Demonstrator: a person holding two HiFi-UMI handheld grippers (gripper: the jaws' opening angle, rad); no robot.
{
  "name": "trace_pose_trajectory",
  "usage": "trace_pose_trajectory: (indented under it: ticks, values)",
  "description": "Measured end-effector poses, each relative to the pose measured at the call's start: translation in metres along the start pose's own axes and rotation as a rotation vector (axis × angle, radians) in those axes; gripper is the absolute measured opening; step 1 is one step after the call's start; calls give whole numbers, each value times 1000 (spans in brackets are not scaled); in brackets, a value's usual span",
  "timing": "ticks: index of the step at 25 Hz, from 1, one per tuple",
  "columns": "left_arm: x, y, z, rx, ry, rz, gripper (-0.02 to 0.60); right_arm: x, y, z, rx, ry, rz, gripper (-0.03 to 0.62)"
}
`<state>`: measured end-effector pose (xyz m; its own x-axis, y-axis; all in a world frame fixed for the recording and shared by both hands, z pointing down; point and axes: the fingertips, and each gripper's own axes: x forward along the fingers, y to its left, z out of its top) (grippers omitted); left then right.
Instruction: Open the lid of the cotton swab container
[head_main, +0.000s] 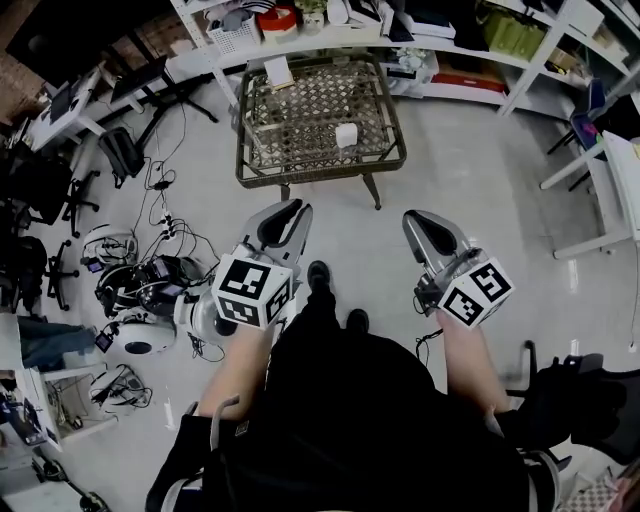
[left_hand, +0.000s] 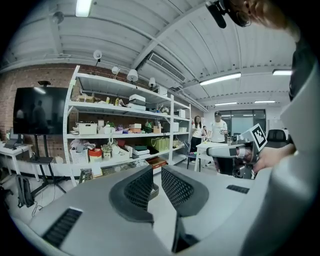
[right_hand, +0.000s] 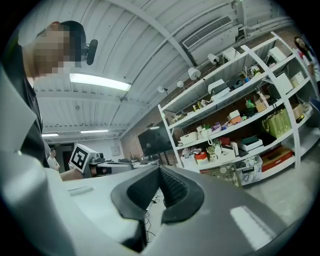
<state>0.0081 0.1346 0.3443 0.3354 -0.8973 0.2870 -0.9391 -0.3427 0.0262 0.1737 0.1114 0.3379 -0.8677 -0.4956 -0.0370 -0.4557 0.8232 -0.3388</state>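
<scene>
Task's thing: the small white cylindrical cotton swab container (head_main: 346, 135) stands on the low dark wicker bench (head_main: 300, 181) with the lattice top. It is right of the bench's middle and a little toward the near edge, with nothing touching it.

Lid: too small in my head view to tell it from the body. I judge it unopened.

Left tool (head_main: 285, 213): clenched on nothing. Its own view shows the ribbed pads (left_hand: 141, 188) drawn together with only room behind them.

Right tool (head_main: 424, 226): clenched and empty as well. Its pads (right_hand: 172, 187) meet in its own view.

Key relation: the container lies ahead of both tools, beyond the bench's near edge, on a line that runs between them. Both are well apart from it over open floor, and neither is clearly nearer.

Long axis: it seems to stand upright, so I expect one tool to steady the body and the other to work the lid.

Step, as I judge it: the approach, with no contact made yet.

Other thing on the bench: a pale card-like box (head_main: 278, 72) at the far-left corner, well apart from the container.
</scene>
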Motion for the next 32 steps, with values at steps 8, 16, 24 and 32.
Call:
trace_pose_trajectory:
  ticks: [8, 16, 24, 32]
  values:
    - [42, 51, 8, -16, -17, -13, 54, 42, -32, 10, -15, 17, -34, 11]
    - [99, 129, 19, -16, 0, -59, 54, 122, -83, 29, -28, 23, -107, 11]
    - [131, 198, 20, -42, 29, -95, 54, 198, -94, 32, -13, 42, -135, 11]
    - [159, 229, 11, -58, 62, -108, 54, 227, -120, 18, 32, 62, -165, 11]
